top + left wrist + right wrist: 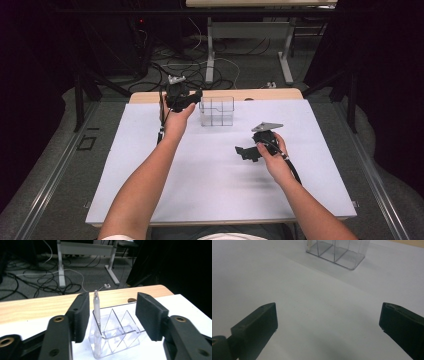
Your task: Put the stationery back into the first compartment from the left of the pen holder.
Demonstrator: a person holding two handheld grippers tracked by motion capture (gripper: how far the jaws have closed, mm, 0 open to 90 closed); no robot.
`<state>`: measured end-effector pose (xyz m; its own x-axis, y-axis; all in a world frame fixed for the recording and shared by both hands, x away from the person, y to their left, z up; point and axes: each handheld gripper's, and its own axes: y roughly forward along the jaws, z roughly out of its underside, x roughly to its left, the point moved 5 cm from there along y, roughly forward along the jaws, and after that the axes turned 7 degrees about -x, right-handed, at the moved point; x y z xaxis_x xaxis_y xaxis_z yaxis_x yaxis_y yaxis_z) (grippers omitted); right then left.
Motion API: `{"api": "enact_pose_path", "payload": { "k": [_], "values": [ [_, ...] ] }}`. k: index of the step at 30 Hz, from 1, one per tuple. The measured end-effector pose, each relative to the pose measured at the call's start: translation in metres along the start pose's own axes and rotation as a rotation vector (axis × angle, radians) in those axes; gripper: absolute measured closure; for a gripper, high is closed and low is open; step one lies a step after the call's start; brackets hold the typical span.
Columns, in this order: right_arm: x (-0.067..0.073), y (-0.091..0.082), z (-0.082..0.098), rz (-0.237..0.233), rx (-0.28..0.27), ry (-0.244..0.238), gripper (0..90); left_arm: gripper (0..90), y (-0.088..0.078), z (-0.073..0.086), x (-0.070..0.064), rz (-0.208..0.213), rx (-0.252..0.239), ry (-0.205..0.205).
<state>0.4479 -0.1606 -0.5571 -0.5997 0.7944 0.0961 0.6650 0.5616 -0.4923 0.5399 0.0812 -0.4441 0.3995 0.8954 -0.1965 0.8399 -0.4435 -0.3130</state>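
Left tool jaws parted around clear pen, apparently untouching, standing in clear organizer, right tool wide over tabletop

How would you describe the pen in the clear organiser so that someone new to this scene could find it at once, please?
Start at the white table sheet and go to its far edge, where a clear plastic organiser with several compartments stands. The pen stands nearly upright in the end compartment nearest the left hand-held gripper, whose jaws stand open around it. It is translucent white, the one item inside.

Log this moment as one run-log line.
left tongs: open, off pen | pen: upright in clear holder end slot | right tongs: open, empty
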Motion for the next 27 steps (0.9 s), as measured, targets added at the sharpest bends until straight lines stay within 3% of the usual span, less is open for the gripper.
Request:
{"api": "enact_pose_path", "payload": {
  "k": [10, 16, 22, 27],
  "values": [
    [0.0, -0.001, -0.002, -0.004, -0.01, -0.004, 1.4, 31.2, -0.025, 0.004, -0.008, 0.111, 0.018, 0.025],
    [-0.001, -0.002, -0.002, 0.0, -0.011, 0.006, 1.4, 25.8, -0.041, 0.018, -0.012, 0.169, 0.065, 0.056],
    [-0.001, -0.002, -0.003, 0.0, -0.009, 0.01, 1.4, 15.1, -0.057, 0.034, -0.013, 0.172, 0.074, 0.088],
    [0.0, -0.002, -0.003, -0.009, -0.01, 0.002, 1.5, 4.0, -0.065, 0.052, -0.011, 0.174, 0.118, 0.1]
  ]
}}
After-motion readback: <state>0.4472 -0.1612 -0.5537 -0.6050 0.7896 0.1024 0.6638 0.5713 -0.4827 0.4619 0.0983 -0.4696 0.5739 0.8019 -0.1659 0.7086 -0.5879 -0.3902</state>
